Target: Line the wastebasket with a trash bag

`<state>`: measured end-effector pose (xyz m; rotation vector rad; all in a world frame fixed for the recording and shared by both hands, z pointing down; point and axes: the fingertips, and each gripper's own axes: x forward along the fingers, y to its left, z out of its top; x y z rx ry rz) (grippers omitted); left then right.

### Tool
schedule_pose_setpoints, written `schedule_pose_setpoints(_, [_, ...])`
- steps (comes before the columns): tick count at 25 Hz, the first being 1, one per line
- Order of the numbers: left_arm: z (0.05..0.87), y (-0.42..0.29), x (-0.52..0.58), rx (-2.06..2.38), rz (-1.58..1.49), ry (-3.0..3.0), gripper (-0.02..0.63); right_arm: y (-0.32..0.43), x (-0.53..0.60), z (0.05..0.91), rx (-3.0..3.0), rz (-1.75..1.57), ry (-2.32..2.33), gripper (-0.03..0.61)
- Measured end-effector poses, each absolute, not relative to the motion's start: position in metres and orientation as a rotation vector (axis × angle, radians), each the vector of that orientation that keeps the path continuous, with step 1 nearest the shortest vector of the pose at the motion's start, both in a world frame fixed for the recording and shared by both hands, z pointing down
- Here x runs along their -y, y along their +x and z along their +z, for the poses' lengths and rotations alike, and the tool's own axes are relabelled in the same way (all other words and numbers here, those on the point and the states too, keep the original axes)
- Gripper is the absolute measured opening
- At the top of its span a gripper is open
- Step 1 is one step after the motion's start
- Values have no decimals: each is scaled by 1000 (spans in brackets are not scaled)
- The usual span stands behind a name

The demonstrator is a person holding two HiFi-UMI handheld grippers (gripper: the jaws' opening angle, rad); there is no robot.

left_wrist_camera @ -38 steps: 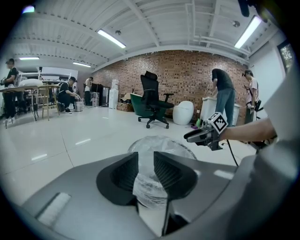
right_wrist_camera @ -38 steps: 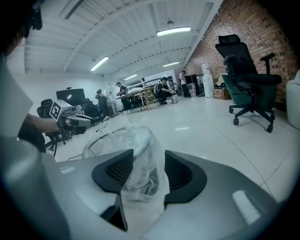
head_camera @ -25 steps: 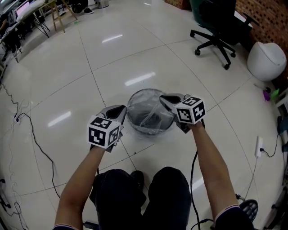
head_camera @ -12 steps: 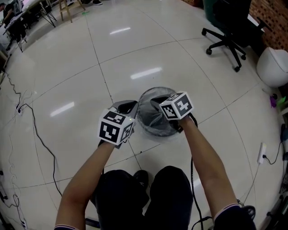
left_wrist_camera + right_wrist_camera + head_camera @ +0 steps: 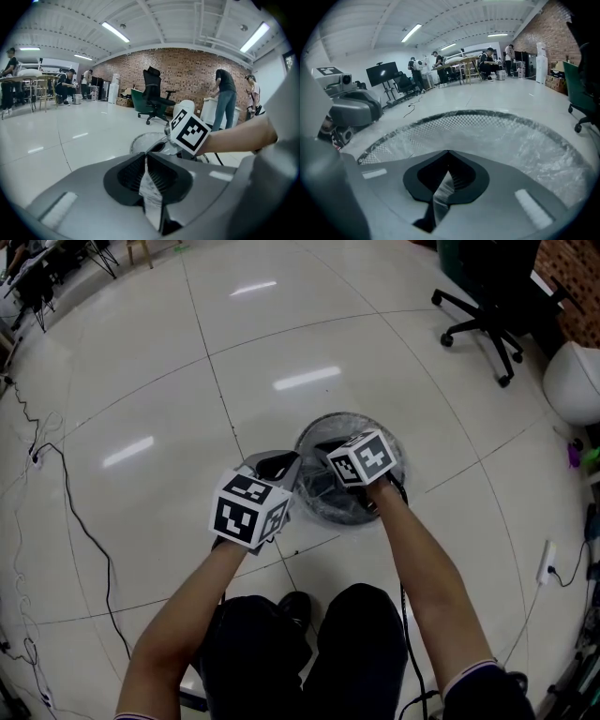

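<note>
**While Both Grips Hold, a Lining Job Takes Shape**

With the clear, crinkled plastic trash bag (image 5: 525, 140) draped inside the round black wire-mesh wastebasket (image 5: 349, 415) on the glossy white tiled floor (image 5: 187, 381), the left gripper (image 5: 145, 157) nips a strip of film just beside the left rim. The right gripper (image 5: 448, 154) pinches another over the opening, likely to spread the bag's mouth.
</note>
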<state>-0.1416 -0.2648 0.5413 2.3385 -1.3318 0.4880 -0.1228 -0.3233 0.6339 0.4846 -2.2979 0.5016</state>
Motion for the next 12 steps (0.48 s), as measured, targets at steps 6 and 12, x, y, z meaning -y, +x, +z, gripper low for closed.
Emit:
schedule_pose_setpoints(6, [545,-135,264,1308,485,2345,18,-124,326,656,2298,499,504,2])
schedule_pose_setpoints(12, [545,-136,264,1321,476,2332,18,-126,322,677,2278,525,476,2])
